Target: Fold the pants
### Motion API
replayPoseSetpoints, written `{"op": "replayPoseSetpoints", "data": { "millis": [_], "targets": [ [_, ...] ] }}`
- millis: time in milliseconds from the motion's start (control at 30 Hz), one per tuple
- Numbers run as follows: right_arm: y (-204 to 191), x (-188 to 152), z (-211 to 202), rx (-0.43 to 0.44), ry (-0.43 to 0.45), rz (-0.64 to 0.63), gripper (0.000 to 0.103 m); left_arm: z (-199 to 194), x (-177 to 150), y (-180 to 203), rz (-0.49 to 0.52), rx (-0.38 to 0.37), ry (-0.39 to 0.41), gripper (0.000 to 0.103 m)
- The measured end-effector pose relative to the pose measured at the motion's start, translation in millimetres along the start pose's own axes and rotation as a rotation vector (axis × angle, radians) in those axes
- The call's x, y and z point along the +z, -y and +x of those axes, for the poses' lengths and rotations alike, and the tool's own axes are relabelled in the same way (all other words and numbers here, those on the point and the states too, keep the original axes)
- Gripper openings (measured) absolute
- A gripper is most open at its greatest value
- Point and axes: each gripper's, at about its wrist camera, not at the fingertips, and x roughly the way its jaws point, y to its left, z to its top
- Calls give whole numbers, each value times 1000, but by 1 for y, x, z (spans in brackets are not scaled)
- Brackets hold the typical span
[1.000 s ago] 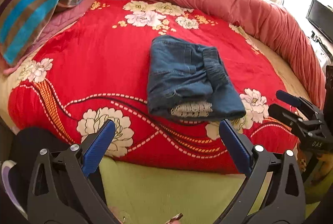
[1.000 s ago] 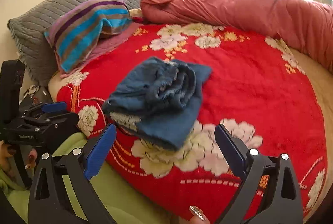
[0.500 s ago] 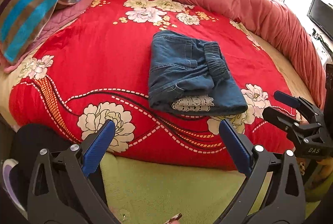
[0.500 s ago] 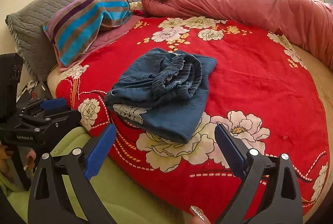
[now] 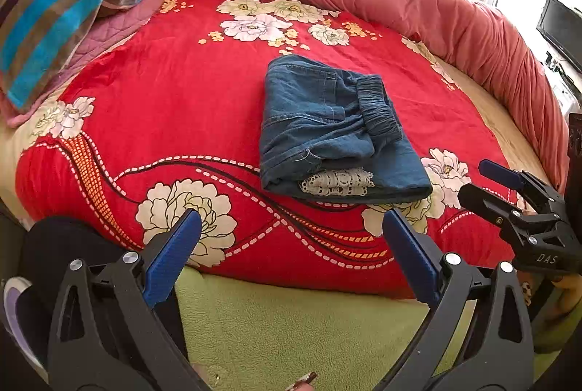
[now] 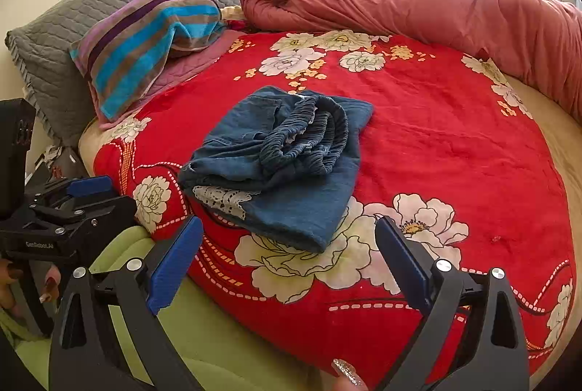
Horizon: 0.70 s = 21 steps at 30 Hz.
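Pants (image 5: 338,129) lie folded in a compact bundle on the red blanket (image 5: 163,92), lace trim at the near edge. Left gripper (image 5: 291,238) and right gripper (image 6: 287,242) hover near them, fingers spread wide, holding nothing. Striped pillow (image 6: 145,42) lies far left.

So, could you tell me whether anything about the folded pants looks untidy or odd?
Slightly: the denim pants form a lumpy bundle on the red floral blanket, elastic waistband bunched on top and a white lace trim poking out.
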Motion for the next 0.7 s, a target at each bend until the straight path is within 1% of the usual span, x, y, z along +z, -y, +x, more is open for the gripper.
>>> {"op": "replayPoseSetpoints", "data": {
  "millis": [700],
  "targets": [
    [1,0,0,-5,0,-2,95,-5,2,3,11,6,24,93]
  ]
}}
